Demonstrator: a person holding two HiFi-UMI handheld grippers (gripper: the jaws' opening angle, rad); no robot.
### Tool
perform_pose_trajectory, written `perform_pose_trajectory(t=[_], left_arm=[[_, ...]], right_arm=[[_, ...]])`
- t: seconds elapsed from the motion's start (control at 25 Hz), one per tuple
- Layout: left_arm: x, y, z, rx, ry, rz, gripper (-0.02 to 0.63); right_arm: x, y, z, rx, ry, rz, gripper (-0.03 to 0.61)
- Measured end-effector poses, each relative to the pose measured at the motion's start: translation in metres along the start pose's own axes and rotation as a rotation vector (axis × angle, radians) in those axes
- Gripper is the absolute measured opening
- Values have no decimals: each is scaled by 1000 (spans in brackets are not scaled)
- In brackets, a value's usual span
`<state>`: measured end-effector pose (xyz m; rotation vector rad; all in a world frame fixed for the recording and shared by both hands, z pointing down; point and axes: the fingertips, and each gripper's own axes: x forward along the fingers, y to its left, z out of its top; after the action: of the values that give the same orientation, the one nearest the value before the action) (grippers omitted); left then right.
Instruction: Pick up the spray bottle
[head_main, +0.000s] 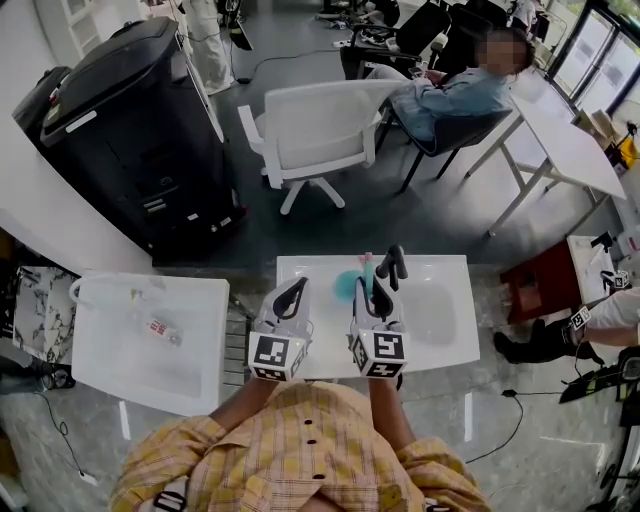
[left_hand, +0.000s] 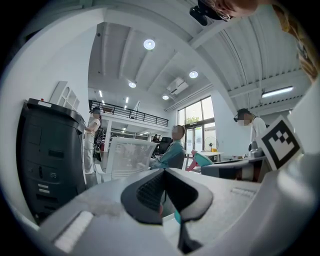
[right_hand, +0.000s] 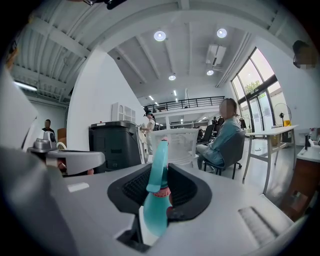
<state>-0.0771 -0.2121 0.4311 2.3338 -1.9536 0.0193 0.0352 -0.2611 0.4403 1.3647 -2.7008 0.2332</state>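
- Your right gripper (head_main: 388, 268) was clamped on the spray bottle (head_main: 348, 286). In the right gripper view the jaws stood on either side of its neck, near the red ring, with the teal body (right_hand: 156, 210) hanging below and the spray head slanting up past the tips.
- The bottle was over the white table (head_main: 440, 310). From above you couldn't tell whether its base was off the surface.
- Your left gripper (head_main: 293, 295) had its jaws together with nothing between them. It sat just beside the right one.
- The main risk was probably the bottle pivoting. You held it high on a narrow neck with the weight below, so a quick lift or a twist of your wrist could have swung the body or let the neck slide through the pads.
- The bottle already sat at a tilt in the jaws, so any easing of the squeeze could have dropped it onto the table.
- The left gripper was close enough that drifting it inward could have knocked the bottle's body.
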Motion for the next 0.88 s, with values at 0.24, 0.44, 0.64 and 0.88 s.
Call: perform_pose_trajectory(t=[0.24, 0.44, 0.64, 0.88], left_arm=[[1, 5, 6, 7, -15, 2, -2], [5, 7, 8, 11, -24, -6, -2], [5, 4, 8, 14, -23, -10, -2], [5, 3, 9, 13, -27, -1, -2]], right_arm=[[-1, -2, 6, 0, -16, -12, 87], [1, -4, 7, 4, -25, -22, 87], [-1, -3, 8, 5, -28, -21, 87], [0, -3, 9, 0, -30, -11, 87]])
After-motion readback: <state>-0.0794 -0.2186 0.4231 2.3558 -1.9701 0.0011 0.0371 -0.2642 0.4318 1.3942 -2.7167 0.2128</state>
